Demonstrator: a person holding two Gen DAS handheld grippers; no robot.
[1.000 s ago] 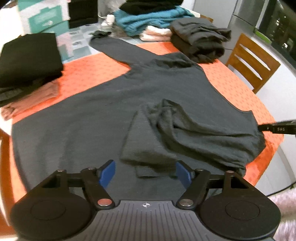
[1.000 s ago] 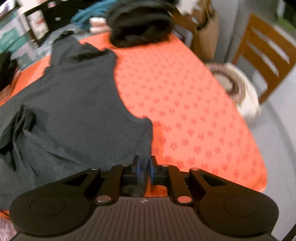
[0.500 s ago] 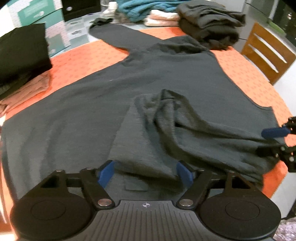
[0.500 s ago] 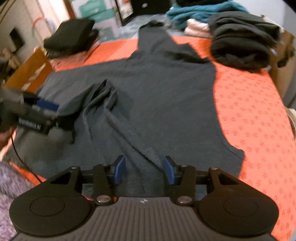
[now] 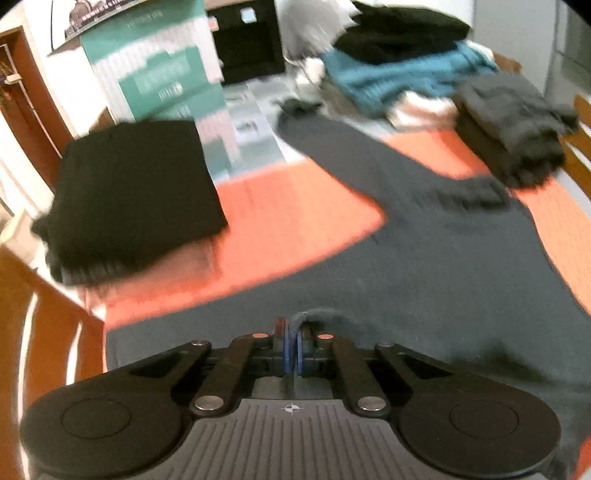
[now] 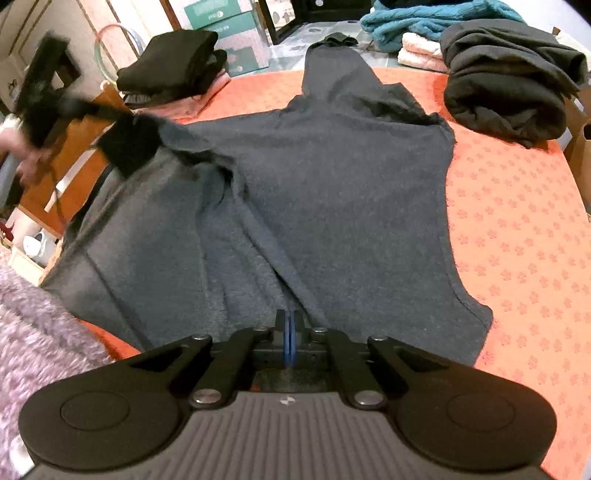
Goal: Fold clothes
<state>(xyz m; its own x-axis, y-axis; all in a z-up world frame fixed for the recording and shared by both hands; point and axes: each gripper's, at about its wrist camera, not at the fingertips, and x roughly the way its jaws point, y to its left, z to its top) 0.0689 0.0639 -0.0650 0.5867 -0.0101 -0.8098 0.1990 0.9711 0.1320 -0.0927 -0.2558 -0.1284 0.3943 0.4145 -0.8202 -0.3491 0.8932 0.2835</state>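
Observation:
A dark grey long-sleeved sweater [image 6: 332, 192] lies spread on the orange tablecloth [image 6: 517, 236], one sleeve reaching to the far edge. My left gripper [image 5: 291, 341] is shut on a bunched piece of the sweater [image 5: 424, 266]; in the right wrist view it shows blurred at the upper left [image 6: 122, 125], lifting the cloth above the table. My right gripper [image 6: 290, 341] is shut on the sweater's near hem fold.
A folded black stack [image 5: 133, 195] sits at the table's left end. Dark grey folded clothes [image 6: 509, 77], a teal knit [image 6: 436, 18] and white items [image 6: 421, 51] sit at the far right. Cardboard boxes [image 5: 166, 81] stand behind. A wooden chair [image 6: 66, 173] stands left.
Both grippers have closed on the sweater. The left one has swung to the left with the cloth, lifting the folded-in sleeve outward; the right one now pinches the near hem.

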